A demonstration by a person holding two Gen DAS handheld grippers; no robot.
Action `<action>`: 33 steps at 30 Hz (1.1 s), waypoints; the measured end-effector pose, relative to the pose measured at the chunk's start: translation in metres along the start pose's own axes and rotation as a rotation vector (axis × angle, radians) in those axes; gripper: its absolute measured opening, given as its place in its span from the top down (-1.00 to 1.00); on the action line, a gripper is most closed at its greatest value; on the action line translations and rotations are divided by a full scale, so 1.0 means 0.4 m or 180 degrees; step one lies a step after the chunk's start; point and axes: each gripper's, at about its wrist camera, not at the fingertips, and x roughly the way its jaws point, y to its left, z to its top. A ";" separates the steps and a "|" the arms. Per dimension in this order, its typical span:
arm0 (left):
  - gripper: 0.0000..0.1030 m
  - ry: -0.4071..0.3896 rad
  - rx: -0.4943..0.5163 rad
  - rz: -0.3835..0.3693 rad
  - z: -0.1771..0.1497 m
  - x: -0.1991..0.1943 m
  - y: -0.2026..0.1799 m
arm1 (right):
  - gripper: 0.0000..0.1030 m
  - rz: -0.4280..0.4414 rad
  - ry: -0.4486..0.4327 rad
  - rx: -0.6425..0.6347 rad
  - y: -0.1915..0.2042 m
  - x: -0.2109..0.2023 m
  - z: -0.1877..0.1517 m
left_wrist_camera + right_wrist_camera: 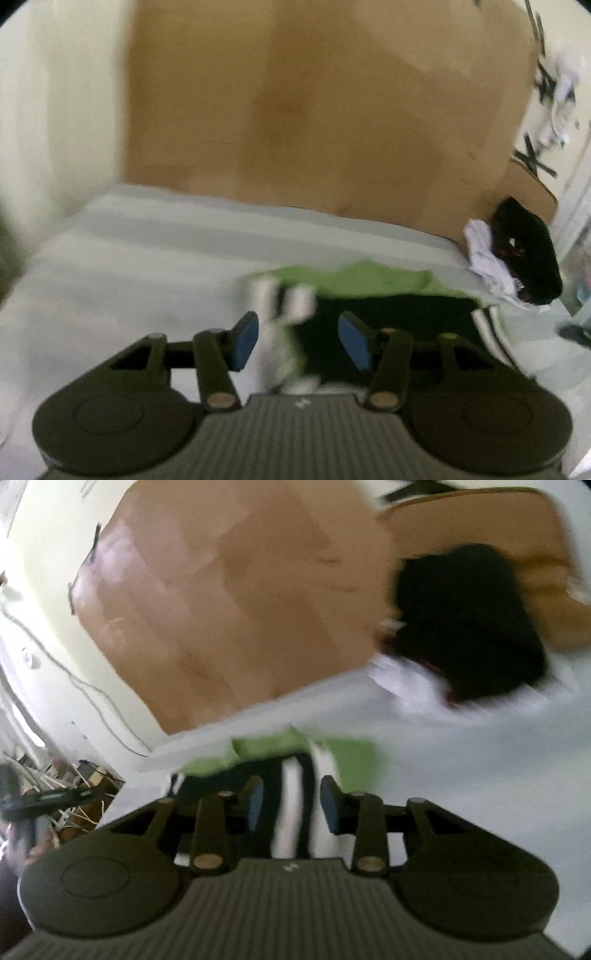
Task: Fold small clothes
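Both views motion-blurred, so detail is limited. Small garment in green, black and white-striped fabric (369,295) lies on the white sheet-covered surface (129,258), in front of the brown cardboard backing (314,110). Left gripper (297,341): blue-padded fingers (245,339) spread apart, with the garment's white-and-green edge and black panel showing in the gap between them; cannot tell if either pad touches the cloth. Right gripper (291,805): blue-padded fingers (330,806) also apart, straddling the garment's black-and-white striped section (295,797); contact unclear (blur again). In the right wrist view the green part sits just past the fingertips, toward the cardboard. Far right corner of the surface in the left wrist view: a heap of black cloth (528,251) sitting against crumpled white cloth (487,254), well apart from the green garment.
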 end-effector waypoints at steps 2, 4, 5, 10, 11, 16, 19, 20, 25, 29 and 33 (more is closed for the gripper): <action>0.04 0.0188 0.0016 -0.0089 0.065 0.139 -0.054 | 0.10 -0.0027 0.0206 -0.0175 0.008 0.133 0.051; 0.03 0.0388 0.0073 -0.0066 0.103 0.266 -0.096 | 0.07 -0.0079 0.0418 -0.0326 0.015 0.244 0.078; -0.02 0.0489 0.0114 -0.0047 0.109 0.319 -0.110 | 0.05 -0.0100 0.0526 -0.0412 0.017 0.295 0.084; -0.12 0.0548 0.0556 0.0222 0.084 0.450 -0.166 | -0.05 -0.0228 0.0956 -0.0617 0.001 0.463 0.083; 0.24 0.0587 0.0608 0.0243 0.084 0.460 -0.174 | 0.05 -0.0192 0.0933 -0.0673 -0.001 0.464 0.074; 0.76 0.0529 0.0607 0.0264 0.082 0.431 -0.174 | 0.71 -0.0089 0.0731 -0.0743 0.036 0.383 0.067; 0.77 0.0328 0.0528 0.0155 0.078 0.343 -0.174 | 0.72 0.0099 0.0483 -0.0903 0.109 0.239 0.063; 0.77 0.0216 0.0489 0.0094 0.074 0.298 -0.171 | 0.72 0.0176 0.0425 -0.0986 0.138 0.184 0.054; 0.77 -0.0343 0.0493 -0.0248 -0.040 -0.008 -0.143 | 0.72 0.0556 0.0283 -0.1484 0.273 -0.088 -0.079; 0.76 -0.0480 0.0624 -0.0405 -0.216 -0.192 -0.136 | 0.72 0.0789 0.0389 -0.1626 0.304 -0.235 -0.249; 0.76 -0.0314 0.0672 -0.0443 -0.408 -0.263 -0.144 | 0.72 0.0793 0.0617 -0.1459 0.276 -0.297 -0.414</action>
